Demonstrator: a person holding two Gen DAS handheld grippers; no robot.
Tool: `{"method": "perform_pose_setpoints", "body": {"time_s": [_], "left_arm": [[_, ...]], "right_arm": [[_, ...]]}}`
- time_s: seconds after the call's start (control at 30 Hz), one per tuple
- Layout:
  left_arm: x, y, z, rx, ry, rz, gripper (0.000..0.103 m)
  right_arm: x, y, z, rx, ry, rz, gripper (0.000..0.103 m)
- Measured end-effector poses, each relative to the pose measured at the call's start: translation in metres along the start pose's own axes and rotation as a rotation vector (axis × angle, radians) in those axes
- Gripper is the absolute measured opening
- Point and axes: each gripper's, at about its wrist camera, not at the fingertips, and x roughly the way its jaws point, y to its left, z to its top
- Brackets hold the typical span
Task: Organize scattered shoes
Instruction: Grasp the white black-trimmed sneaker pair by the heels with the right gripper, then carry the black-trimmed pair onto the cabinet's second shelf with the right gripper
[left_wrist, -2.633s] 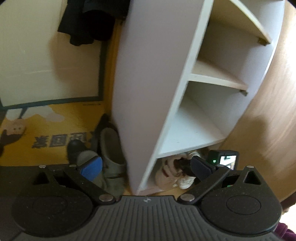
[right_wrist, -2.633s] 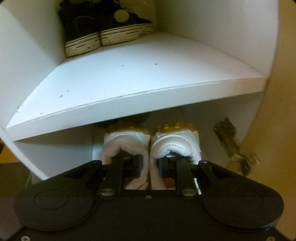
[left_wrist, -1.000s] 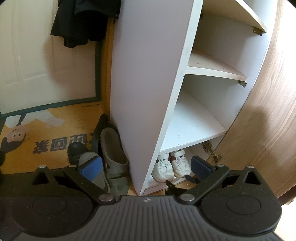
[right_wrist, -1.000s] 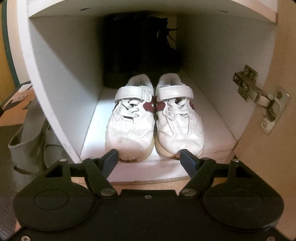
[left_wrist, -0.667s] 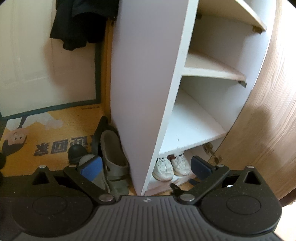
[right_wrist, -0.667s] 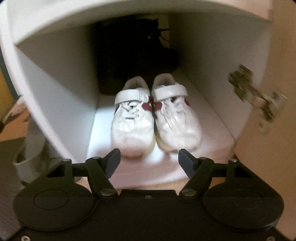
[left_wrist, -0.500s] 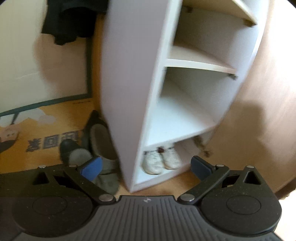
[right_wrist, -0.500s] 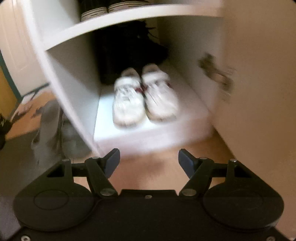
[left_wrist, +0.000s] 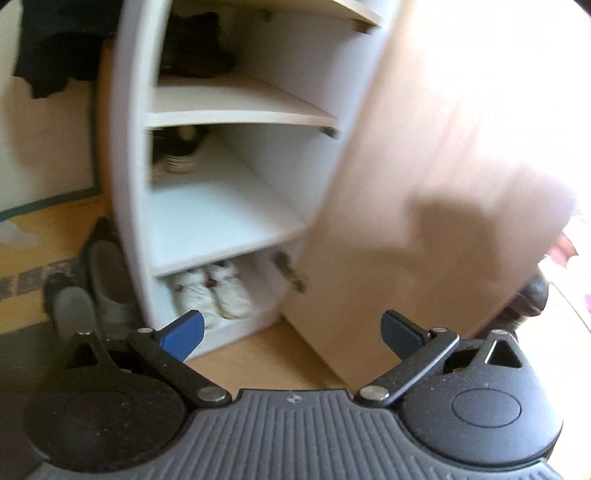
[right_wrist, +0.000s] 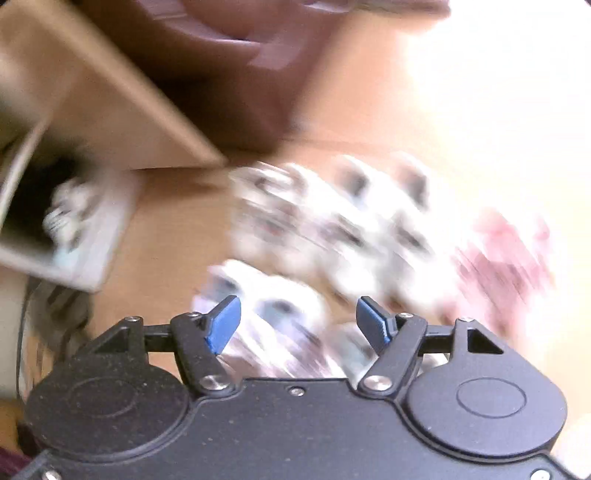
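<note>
Scattered shoes (right_wrist: 332, 229) on the floor (right_wrist: 170, 221), straight ahead of and just below the right hand-held gripper (right_wrist: 298, 321): a loose cluster of pale, mostly white shoes with something pink (right_wrist: 506, 254) at its right edge, all smeared by motion blur. Too blurred to count them, tell pairs, or read any long axis. Nearest pale shoe (right_wrist: 280, 314) showing between and just past the blue pads (right_wrist: 223, 325), no visible contact. Right jaws spread wide, holding nothing. Cabinet (right_wrist: 66, 236) off to the left of that view, low compartment with white shoes inside. From the left wrist view: white pair (left_wrist: 212, 291) side by side in the bottom compartment of the cabinet (left_wrist: 133, 177), toes toward the front, already lying as the task wants; dark shoes (left_wrist: 177, 155) at the back of the middle shelf, another dark pair (left_wrist: 195, 55) on the shelf above. Grey sandals (left_wrist: 107, 284) on the floor outside the cabinet's left wall, beside the mat (left_wrist: 33, 258). Open wooden door (left_wrist: 424, 166) to the right. Left hand-held gripper (left_wrist: 291, 330) also wide open and empty, hanging back from the cabinet front, fingers framing bare floor. Judging by position, right hand the nearer one to the floor cluster, left the nearer to the sandals. Likely needs a steadier look before picking a heel or collar to close on.
</note>
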Motion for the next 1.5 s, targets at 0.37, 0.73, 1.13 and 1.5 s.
{"method": "perform_pose_setpoints", "body": {"time_s": [0.37,0.73,1.13,1.5], "left_arm": [[-0.003,-0.028,-0.003,-0.005,-0.007,-0.033,0.103],[0.010,-0.016,-0.003,0.033,-0.004,0.052,0.103],[-0.001,-0.002,-0.002,0.024,-0.020,0.047,0.103],[-0.011,0.028,0.004,-0.011,-0.036,0.068,0.103]], "right_arm": [[0.054,-0.020,-0.042,0.052,0.066,-0.144,0.064],[0.106,-0.029,-0.047,-0.040,0.065,-0.205,0.041],[0.065,-0.030,-0.049,-0.081,-0.033,-0.107,0.013],[0.008,0.002,-0.033,-0.208,-0.181,0.001,0.013]]}}
